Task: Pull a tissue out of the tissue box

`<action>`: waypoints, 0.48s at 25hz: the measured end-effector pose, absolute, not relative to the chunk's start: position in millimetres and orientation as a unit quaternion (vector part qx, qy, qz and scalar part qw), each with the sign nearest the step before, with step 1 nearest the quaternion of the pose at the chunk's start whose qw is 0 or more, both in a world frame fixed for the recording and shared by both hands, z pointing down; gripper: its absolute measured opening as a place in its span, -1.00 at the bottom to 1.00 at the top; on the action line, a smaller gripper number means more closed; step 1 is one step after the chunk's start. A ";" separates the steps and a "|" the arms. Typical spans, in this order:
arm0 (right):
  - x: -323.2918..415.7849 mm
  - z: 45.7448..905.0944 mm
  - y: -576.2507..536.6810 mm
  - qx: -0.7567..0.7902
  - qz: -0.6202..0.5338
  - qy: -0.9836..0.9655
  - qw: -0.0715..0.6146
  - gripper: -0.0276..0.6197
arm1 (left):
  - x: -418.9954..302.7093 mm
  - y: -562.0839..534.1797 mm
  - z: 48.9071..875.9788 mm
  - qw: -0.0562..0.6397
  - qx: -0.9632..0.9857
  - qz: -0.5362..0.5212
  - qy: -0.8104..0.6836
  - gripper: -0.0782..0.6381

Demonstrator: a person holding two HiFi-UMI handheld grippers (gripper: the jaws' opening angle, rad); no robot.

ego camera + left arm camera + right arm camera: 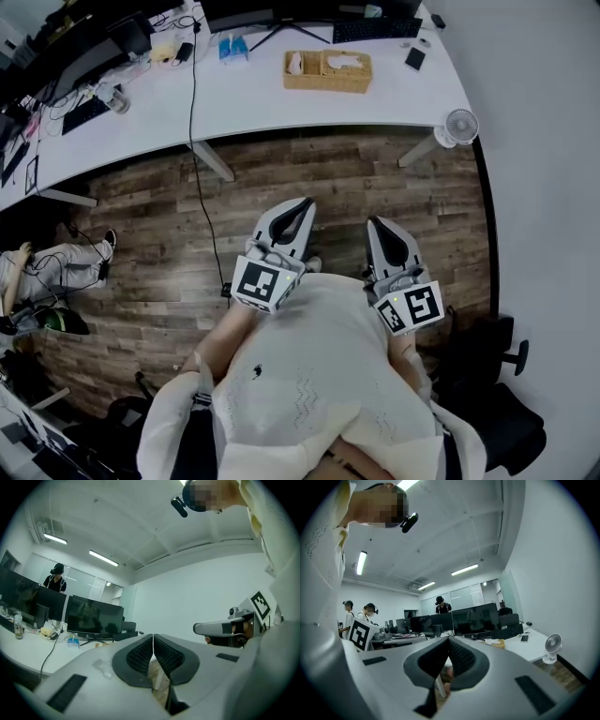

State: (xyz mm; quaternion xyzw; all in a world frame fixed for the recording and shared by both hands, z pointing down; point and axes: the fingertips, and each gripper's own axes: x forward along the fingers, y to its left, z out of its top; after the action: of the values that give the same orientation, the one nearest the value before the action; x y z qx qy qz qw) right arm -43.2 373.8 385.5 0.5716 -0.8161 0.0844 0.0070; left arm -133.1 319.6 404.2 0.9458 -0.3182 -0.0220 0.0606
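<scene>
- The left claw (153,638) fills the lower middle; its two dark ribbed jaws are pressed together along their length, with nothing between them.
- The right claw (200,629) shows side-on at the right, its marker cube (260,603) above and behind it.
- A white tabletop (23,656) runs along the left; dark monitors (93,617) stand along its far edge.
- A clear bottle (18,625) stands towards its left end, and a blue pack (72,641) lies before the monitors.
- A dark cable (45,660) drops over its near edge.
- A person (56,578) in dark clothes stands behind the monitors.
</scene>
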 end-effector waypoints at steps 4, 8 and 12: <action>-46.2 386.2 374.0 0.569 0.087 -0.818 0.008 -0.91 | -133.6 322.3 407.6 0.063 0.946 -0.019 -0.316 -0.73; -48.2 392.5 373.3 0.565 0.093 -0.819 0.011 -0.91 | -136.6 322.0 412.6 0.063 0.944 -0.020 -0.323 -0.73; -52.6 394.6 367.4 0.560 0.101 -0.822 0.006 -0.91 | -140.8 315.0 414.1 0.061 0.943 -0.022 -0.326 -0.69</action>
State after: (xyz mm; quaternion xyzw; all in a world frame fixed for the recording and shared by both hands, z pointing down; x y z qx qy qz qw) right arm -52.6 367.4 394.6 0.5603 -0.8221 0.1006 0.0056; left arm -140.8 315.0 414.1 0.9430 -0.3262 -0.0219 0.0615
